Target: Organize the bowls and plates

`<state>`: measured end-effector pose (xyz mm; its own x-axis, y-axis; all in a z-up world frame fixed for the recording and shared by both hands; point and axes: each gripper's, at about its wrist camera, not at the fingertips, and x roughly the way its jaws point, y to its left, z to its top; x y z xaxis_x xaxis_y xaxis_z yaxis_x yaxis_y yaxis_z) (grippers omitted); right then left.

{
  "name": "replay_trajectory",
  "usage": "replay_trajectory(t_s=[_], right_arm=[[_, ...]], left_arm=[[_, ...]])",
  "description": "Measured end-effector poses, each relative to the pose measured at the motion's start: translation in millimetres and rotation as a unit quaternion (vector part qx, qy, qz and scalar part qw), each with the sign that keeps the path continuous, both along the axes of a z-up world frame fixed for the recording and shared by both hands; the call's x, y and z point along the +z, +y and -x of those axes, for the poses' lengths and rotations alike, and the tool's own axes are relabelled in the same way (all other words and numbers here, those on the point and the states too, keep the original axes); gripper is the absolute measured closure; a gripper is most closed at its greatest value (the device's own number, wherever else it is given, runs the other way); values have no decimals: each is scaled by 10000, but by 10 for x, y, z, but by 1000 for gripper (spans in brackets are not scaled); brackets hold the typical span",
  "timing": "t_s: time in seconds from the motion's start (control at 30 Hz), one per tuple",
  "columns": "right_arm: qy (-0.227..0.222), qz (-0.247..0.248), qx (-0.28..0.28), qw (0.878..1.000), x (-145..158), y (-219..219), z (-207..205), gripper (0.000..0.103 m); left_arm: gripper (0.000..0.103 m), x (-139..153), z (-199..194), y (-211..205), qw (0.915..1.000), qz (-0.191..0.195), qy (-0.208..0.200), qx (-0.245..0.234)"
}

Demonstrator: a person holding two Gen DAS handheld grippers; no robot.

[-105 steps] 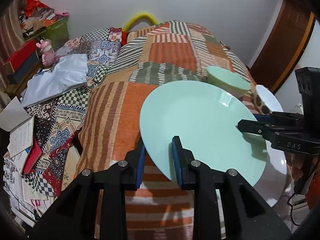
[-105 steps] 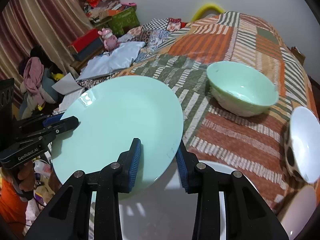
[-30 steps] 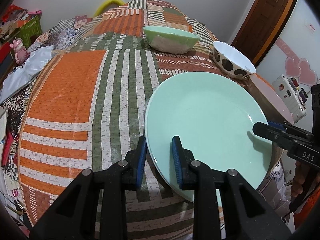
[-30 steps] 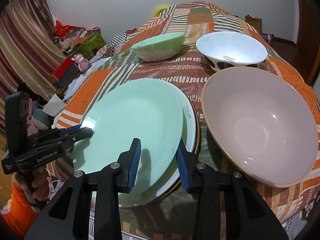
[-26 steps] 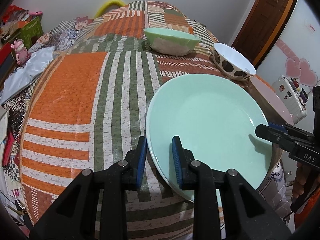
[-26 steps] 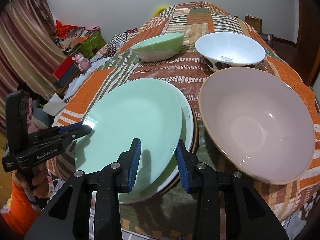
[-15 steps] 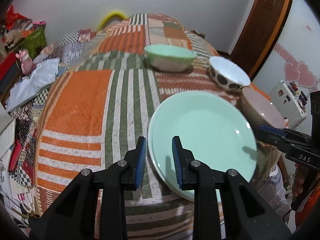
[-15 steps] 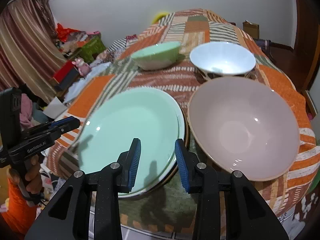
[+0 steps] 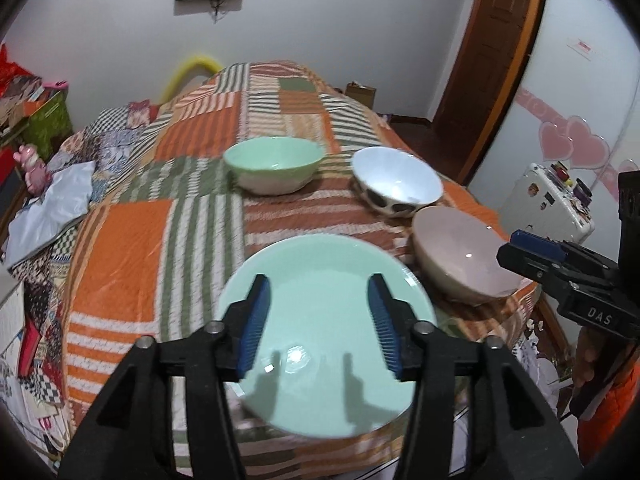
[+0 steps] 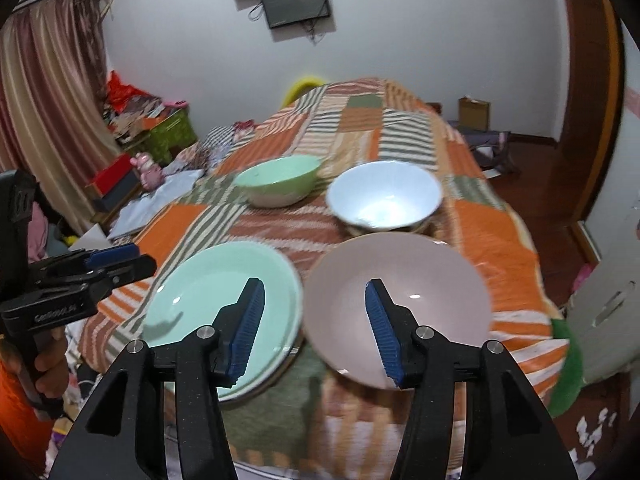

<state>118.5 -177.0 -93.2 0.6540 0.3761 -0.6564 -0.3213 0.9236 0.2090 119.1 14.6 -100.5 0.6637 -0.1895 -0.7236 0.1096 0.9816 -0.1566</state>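
Left gripper above the near edge of the bed, jaws spread and opening, nothing pinched between the blue pads; right gripper likewise spread and opening, empty, pads clear of everything. Mint-green plate lying flat on the patchwork bedspread at the near edge, on top of another plate, of which only a pale rim peeks out in the right wrist view. Just beside it to the right, a large pink bowl, upright. Farther back, a green bowl and a white bowl with dark spots on its outside, side by side, a little apart from each other and from the plate. Off the left side of the bed, clutter: a white bag, a pink toy, boxes and papers. On the far wall, a dark screen; striped curtain at left, wooden door frame at right. Each gripper visible at the rim of the other's view, held by a hand with an orange sleeve.
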Motion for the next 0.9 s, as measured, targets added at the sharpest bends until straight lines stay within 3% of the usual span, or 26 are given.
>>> replay_trajectory(t_s=[0.2,0.73,0.83,0.9], right_arm=[[-187,78,-425,9989,36,-325,-23,33],[301,-48,-862,9958,-369,-862,-274,33],[414,-109,-842,9955,-458,-886,-292,33],[467,-168,-847,9952,-505,-905,-303,39]], left_arm=[[41,-44,-208,-331,9997,-3,129,-229],[41,-487,-754,-1068,9942,-126,715,-796],[50,-555,-808,-1141,9930,-134,782,-874],[54,-604,-844,-1184,9923,-134,828,-916]])
